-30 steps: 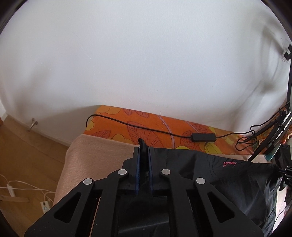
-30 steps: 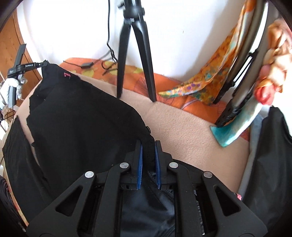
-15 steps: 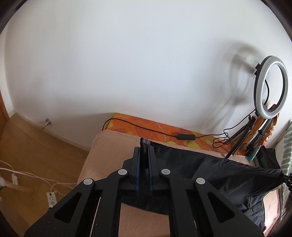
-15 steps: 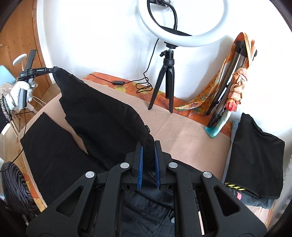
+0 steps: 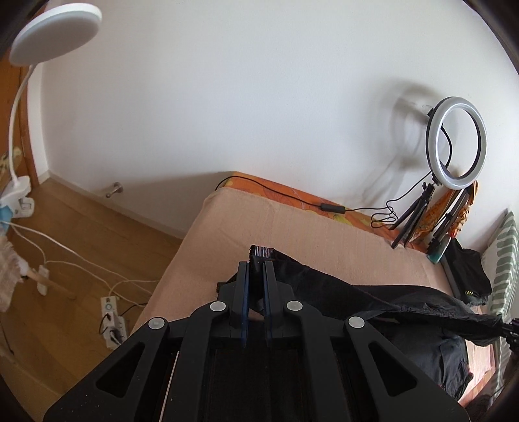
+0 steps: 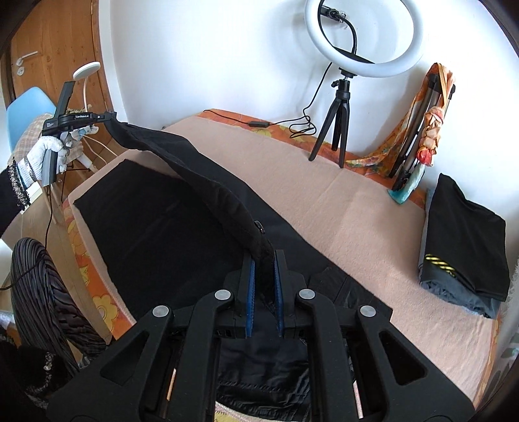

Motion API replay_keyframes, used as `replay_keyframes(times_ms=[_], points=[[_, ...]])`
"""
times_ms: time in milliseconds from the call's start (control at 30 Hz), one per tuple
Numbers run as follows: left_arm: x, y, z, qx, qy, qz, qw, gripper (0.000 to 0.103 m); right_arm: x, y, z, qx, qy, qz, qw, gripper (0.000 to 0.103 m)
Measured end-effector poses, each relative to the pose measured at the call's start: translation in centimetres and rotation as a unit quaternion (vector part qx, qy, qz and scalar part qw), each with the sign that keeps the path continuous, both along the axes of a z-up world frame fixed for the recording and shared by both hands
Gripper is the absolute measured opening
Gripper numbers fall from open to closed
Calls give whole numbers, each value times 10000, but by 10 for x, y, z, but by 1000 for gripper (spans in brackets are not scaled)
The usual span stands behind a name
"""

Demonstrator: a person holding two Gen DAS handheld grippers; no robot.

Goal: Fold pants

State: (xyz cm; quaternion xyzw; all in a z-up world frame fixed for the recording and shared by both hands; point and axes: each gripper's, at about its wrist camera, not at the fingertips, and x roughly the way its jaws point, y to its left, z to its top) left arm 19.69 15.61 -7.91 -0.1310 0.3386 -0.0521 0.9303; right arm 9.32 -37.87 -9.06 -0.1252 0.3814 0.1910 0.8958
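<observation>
So both tools have pulled back and up from the wall compared with a second ago. Back then the left view was mostly wall with the pants bunched right up at the tool; now you see most of the bed [image 5: 292,227] stretching away ahead of it, and the ring light [image 6: 365,35] has come fully into the right view, where before you only got its tripod legs. Looks to me like the waistband is being carried over toward the legs, i.e. the fold is in mid-swing, nothing laid down yet.

Left tool [image 5: 255,279]: jaws nearly closed, pinching a corner of the black pants [image 6: 201,181], with a bit of striped lining poking out past the tips. Right tool [image 6: 263,276]: also nearly closed, clamped on the other end of the waistband. The band hangs in the air as a slack span between the two tools, and the rest of the pants lies flat on the bed below it, to the left of and under the right tool.

What the right view gives you: the gloved hand [image 6: 45,152] holding the left tool, the flat leg section, and a folded black pile [image 6: 464,233] off to its right. The left view instead shows the floor, the power strip [image 5: 110,315] and a white lamp [image 5: 55,29], but hides the lower pants behind the tool.
</observation>
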Motion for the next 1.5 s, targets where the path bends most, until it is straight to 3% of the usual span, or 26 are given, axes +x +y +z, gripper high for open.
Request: replay_keyframes(times_ms=[433, 533, 633, 733, 867, 1067, 1167, 1500], points=[[-74, 7, -86, -387, 530, 259, 9975, 6, -46, 9, -60, -221, 544, 306, 9978, 11], [-83, 13, -95, -622, 659, 413, 9950, 16, -49, 10, -64, -239, 551, 322, 9977, 11], [-90, 21, -101, -1167, 737, 557, 9889, 22, -50, 11, -65, -263, 519, 322, 9978, 11], [-96, 26, -108, -1590, 843, 667, 9814, 40, -50, 11, -66, -230, 508, 299, 9980, 11], [-110, 32, -116, -2361, 751, 761, 9658, 41, -51, 9, -66, -191, 519, 309, 9980, 11], [-113, 32, -119, -2917, 630, 827, 9509, 48, -46, 5, -69, -184, 588, 304, 9976, 11], [-104, 31, -122, -2715, 747, 970, 9546, 49, -43, 4, -69, -188, 595, 297, 9976, 11], [-126, 17, -129, -2979, 1140, 1259, 9394, 49, -36, 1, -65, -193, 484, 229, 9984, 11]])
